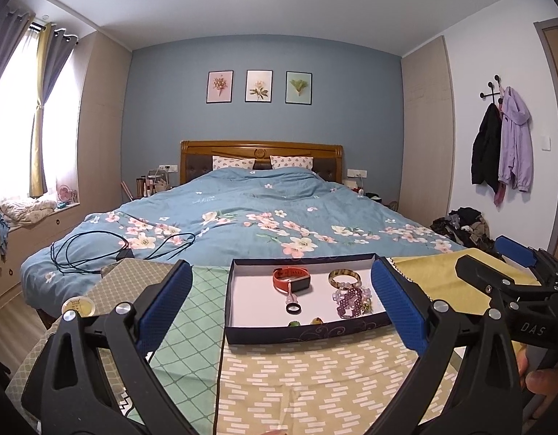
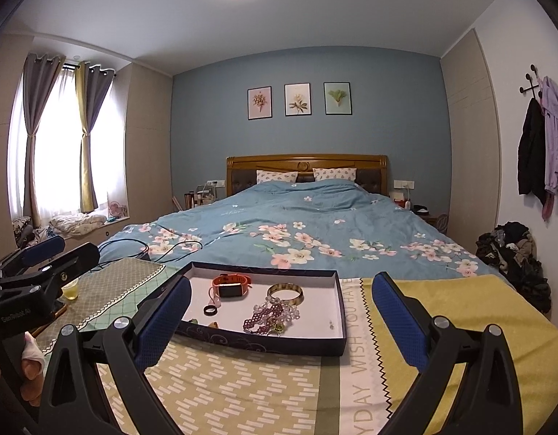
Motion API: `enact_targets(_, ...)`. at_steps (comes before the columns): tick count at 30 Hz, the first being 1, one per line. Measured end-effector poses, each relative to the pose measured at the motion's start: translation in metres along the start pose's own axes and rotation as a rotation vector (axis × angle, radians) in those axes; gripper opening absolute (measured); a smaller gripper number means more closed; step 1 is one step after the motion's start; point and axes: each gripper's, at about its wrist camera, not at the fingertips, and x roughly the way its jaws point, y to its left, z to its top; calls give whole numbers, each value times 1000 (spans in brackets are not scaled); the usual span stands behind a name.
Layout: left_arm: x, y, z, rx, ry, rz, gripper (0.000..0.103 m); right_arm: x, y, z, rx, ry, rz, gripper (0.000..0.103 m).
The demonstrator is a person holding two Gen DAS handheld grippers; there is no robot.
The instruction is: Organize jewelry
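Looking through my left wrist camera, my left gripper (image 1: pixel 279 304) is spread wide, empty, framing the dark tray (image 1: pixel 300 335) on the patterned cloth (image 1: pixel 315 380); an orange watch (image 1: pixel 291 278), black ring (image 1: pixel 292 308) and purple beads (image 1: pixel 349 299) lie inside. Over on the right wrist view, my right gripper (image 2: pixel 282 317) gapes too, holding nothing, tray just ahead.

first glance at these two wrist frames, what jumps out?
The dark shallow box at the foot of the bed, on the patterned cloth, holding an orange-strapped smartwatch, a bangle, a purple bead bracelet and a black ring. Both the left gripper and right gripper stand open, framing it, empty.
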Motion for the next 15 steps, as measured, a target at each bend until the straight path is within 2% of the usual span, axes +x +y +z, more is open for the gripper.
enact_targets(7,-2,-1,0,-2,-7,6,97,-5,-5,3,20,-46,-19,97)
enact_targets(15,3,-2,2,-3,-23,9,97,-3,-7,5,22,-53,-28,97)
